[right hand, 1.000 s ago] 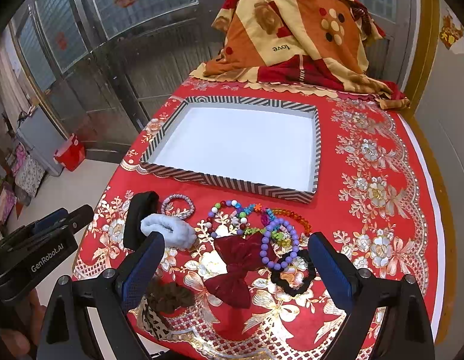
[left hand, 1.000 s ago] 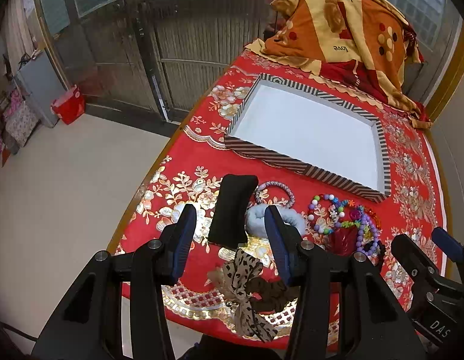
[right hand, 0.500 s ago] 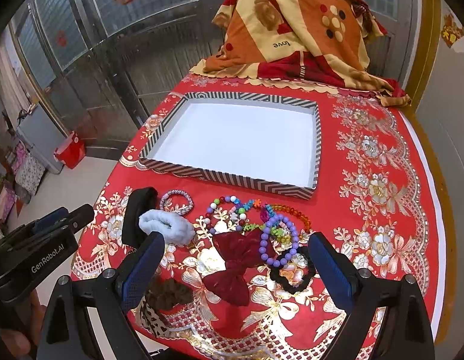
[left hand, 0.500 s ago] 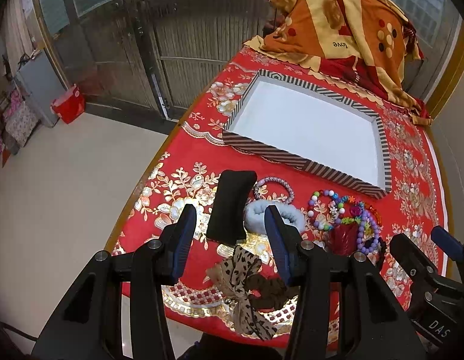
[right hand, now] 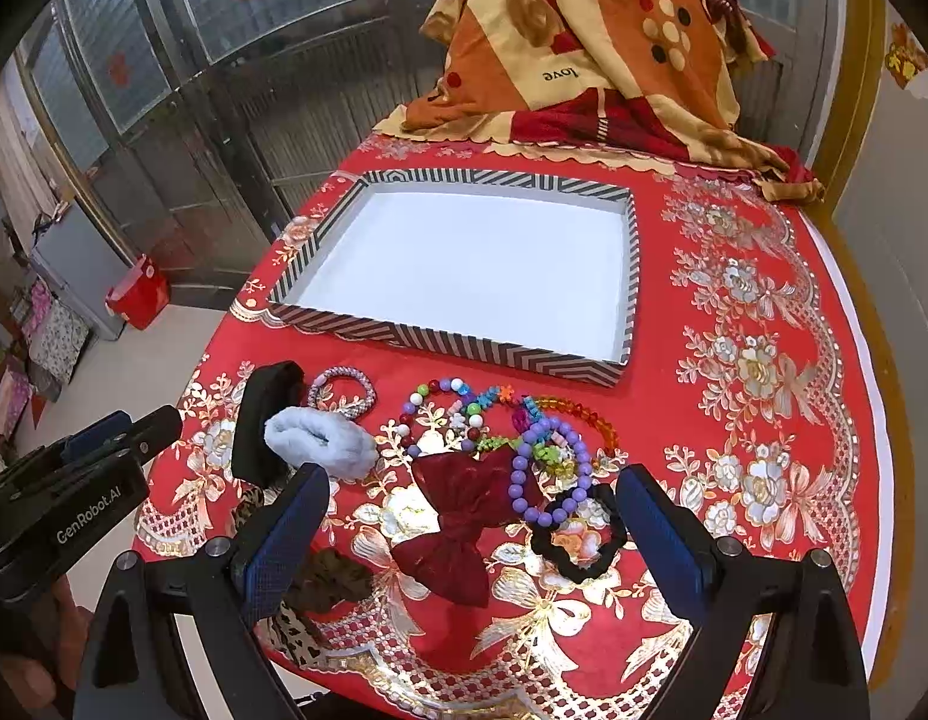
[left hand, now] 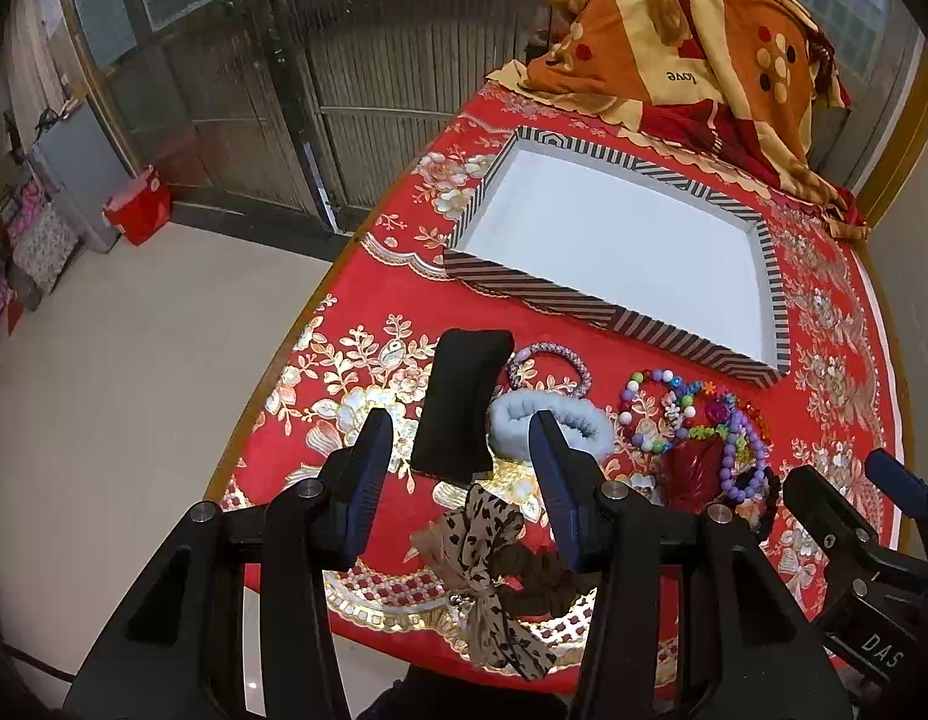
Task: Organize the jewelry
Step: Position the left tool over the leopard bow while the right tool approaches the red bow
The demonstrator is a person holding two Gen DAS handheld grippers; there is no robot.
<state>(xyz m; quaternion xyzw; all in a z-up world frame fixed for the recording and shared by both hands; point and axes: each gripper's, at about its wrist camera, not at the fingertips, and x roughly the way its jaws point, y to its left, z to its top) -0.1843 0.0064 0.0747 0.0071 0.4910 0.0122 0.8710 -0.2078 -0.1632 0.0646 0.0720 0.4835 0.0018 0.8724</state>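
A striped tray (left hand: pixel 607 312) with a white bare floor lies mid-table; it also shows in the right wrist view (right hand: pixel 464 348). In front of it lie a black cushion (left hand: pixel 461 402), a pale blue scrunchie (left hand: pixel 553 423), a pink beaded bracelet (left hand: pixel 547 357), coloured bead bracelets (right hand: pixel 493 420), a purple bead bracelet (right hand: pixel 541 474), a red bow (right hand: pixel 458 516), a black scrunchie (right hand: pixel 577 534) and a leopard bow (left hand: pixel 481 546). My left gripper (left hand: pixel 461 468) is open, above the cushion's near end. My right gripper (right hand: pixel 469 522) is open wide over the red bow.
A red and gold tablecloth (right hand: pixel 751 360) covers the table. An orange and red blanket (right hand: pixel 589 54) is piled at the far end. The table's left edge drops to the floor, where a red box (left hand: pixel 137 204) stands by metal doors.
Both grippers have shifted slightly forward toward the jewelry. Nothing on the table has moved, and both jaws remain open.
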